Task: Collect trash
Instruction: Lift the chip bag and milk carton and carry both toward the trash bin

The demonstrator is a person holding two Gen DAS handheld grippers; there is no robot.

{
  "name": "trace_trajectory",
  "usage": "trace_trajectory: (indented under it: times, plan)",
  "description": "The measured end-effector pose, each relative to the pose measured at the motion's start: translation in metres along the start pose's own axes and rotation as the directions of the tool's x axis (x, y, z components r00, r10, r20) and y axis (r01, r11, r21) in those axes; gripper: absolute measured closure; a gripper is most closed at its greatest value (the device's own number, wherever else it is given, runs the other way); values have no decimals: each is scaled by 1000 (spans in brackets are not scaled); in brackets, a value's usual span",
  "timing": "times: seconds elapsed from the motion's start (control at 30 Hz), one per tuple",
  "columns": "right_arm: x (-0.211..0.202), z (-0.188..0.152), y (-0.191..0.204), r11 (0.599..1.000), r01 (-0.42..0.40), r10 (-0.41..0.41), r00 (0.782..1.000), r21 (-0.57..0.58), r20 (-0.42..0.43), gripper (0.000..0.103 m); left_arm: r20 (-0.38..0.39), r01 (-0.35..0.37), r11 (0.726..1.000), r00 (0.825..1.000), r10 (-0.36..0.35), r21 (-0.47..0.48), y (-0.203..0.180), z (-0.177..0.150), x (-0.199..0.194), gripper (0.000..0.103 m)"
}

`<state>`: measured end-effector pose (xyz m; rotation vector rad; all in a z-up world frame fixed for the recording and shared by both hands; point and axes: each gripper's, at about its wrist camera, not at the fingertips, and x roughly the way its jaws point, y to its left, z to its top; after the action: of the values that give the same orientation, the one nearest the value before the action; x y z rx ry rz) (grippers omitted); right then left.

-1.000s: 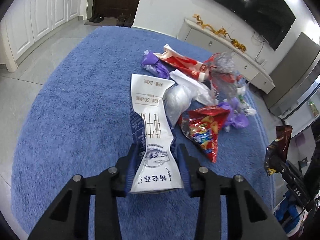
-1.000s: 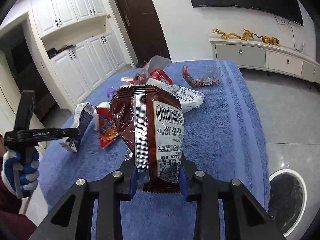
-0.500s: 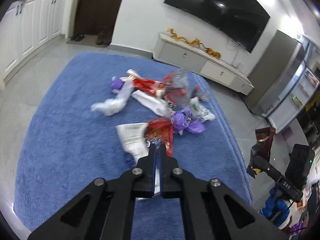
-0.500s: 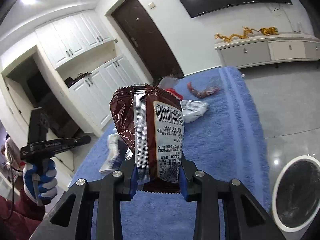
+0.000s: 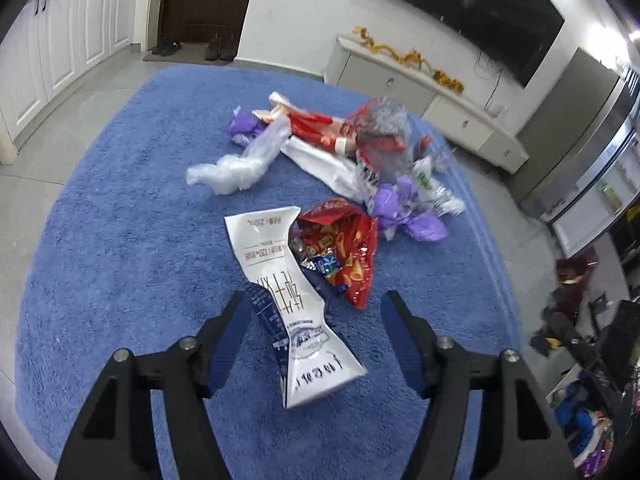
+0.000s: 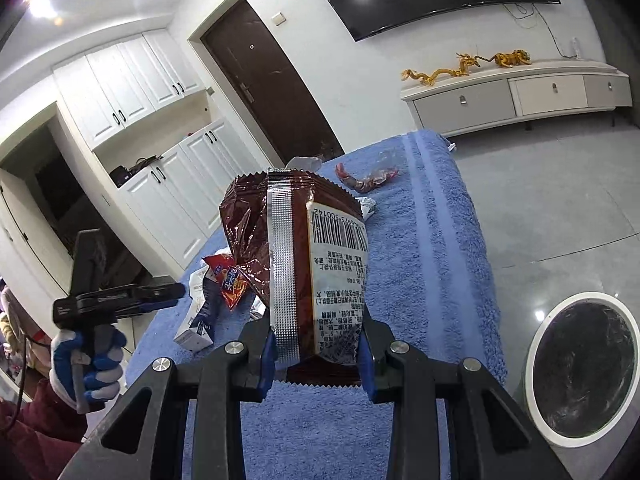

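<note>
My left gripper (image 5: pixel 316 324) is open above the blue rug (image 5: pixel 120 216). A crumpled white milk carton (image 5: pixel 296 312) lies on the rug between its spread fingers, not gripped. A red snack bag (image 5: pixel 344 256) lies just beyond it. My right gripper (image 6: pixel 318 350) is shut on a brown snack bag (image 6: pixel 304 256) and holds it upright above the rug's edge. The white-rimmed trash bin (image 6: pixel 580 368) stands on the floor at the lower right of the right wrist view. The left gripper also shows in the right wrist view (image 6: pixel 120 296).
A pile of trash lies further back on the rug: a clear plastic bag (image 5: pixel 240 164), purple wrappers (image 5: pixel 404 212), a red and white wrapper (image 5: pixel 320 132). A white TV cabinet (image 5: pixel 424 92) stands behind, white cupboards (image 5: pixel 60 44) to the left.
My left gripper shut, then opened wide, and the milk carton dropped out of its grip onto the rug. My right gripper has swung with the brown bag toward the trash bin.
</note>
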<state>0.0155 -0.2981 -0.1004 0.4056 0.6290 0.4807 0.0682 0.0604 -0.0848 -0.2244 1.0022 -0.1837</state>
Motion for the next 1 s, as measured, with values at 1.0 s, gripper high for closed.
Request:
trace_trajectory:
  times: [1.0]
  plan:
    - [-85, -19, -119, 922, 351, -365, 929, 165, 60, 72, -96, 319, 897, 948, -304, 306, -193, 11, 0, 65]
